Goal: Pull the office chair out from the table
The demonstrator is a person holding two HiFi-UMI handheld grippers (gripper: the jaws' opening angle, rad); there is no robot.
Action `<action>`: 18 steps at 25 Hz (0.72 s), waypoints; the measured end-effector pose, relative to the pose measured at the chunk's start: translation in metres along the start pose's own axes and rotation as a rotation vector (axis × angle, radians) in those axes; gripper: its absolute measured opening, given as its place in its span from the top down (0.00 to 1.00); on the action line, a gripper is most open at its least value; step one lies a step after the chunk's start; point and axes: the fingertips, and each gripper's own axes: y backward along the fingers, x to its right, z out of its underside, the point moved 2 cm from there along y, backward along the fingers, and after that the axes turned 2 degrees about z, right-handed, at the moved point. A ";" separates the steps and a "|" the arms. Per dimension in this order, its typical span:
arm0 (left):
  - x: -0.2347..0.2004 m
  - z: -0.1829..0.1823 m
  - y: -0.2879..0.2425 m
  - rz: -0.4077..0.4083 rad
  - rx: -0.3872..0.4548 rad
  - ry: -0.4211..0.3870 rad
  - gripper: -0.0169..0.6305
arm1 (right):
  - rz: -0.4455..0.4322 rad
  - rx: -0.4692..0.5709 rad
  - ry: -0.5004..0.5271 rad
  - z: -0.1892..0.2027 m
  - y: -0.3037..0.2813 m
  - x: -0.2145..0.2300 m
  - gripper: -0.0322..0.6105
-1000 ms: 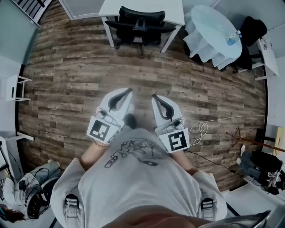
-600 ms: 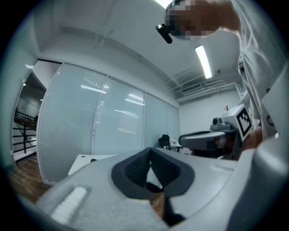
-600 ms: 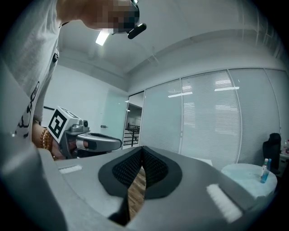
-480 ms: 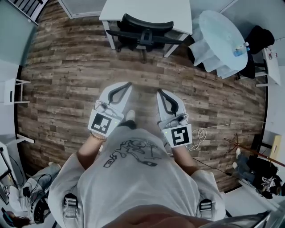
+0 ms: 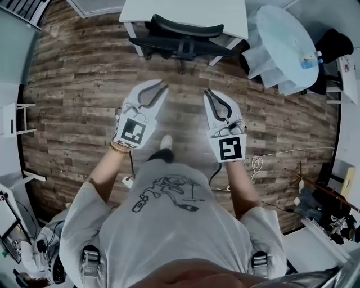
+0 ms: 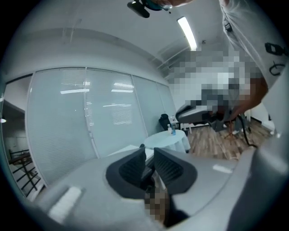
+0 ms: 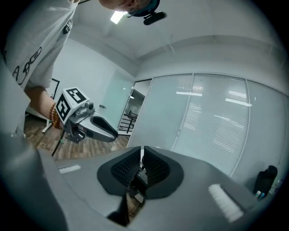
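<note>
- The small white stand (image 5: pixel 14 115) sits on the wood-plank floor (image 5: pixel 73 84), far to the left of the office chair (image 5: pixel 183 35) and nearer you than it.
- The left gripper (image 5: pixel 163 85) is held out ahead of you, pointing toward the chair. It is well short of the chair and slightly left of its backrest. In the left gripper view its jaws are opening. A narrow gap shows between the ribbed pads (image 6: pixel 135 164), and nothing is in that gap.
- The office chair is black and stands with its backrest toward you. Its seat is pushed in under the white table (image 5: pixel 169 8), between the table's legs. Neither gripper touches the chair.
- The right gripper (image 5: pixel 208 91) is held alongside the left one, also aimed at the chair. It is well short of the chair and slightly right of its centre. In the right gripper view its jaws are opening, with only a slit between the pads (image 7: pixel 154 168), and they hold nothing. The left gripper's marker cube (image 7: pixel 71 103) shows at the left of that view.
- The pale cable (image 5: pixel 256 163) lies looped on the floor, right of the chair and much nearer you, beside your right forearm.
- The round table (image 5: pixel 284 39) is draped in a pale cloth and stands just right of the chair, by the white table's right corner. A small bottle (image 5: pixel 311 60) stands near the round table's rim on the side away from the chair.
</note>
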 end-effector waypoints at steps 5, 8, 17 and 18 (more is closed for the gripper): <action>-0.031 0.025 -0.039 0.004 -0.047 -0.112 0.89 | 0.000 -0.056 0.060 0.036 -0.045 0.027 0.89; -0.042 0.048 -0.063 0.032 -0.106 -0.173 0.87 | -0.028 -0.083 0.100 0.061 -0.070 0.031 0.87; -0.064 0.115 -0.122 0.099 -0.249 -0.318 0.84 | -0.126 -0.194 0.236 0.134 -0.133 0.038 0.80; -0.066 0.122 -0.128 0.107 -0.264 -0.337 0.84 | -0.133 -0.206 0.253 0.141 -0.139 0.039 0.80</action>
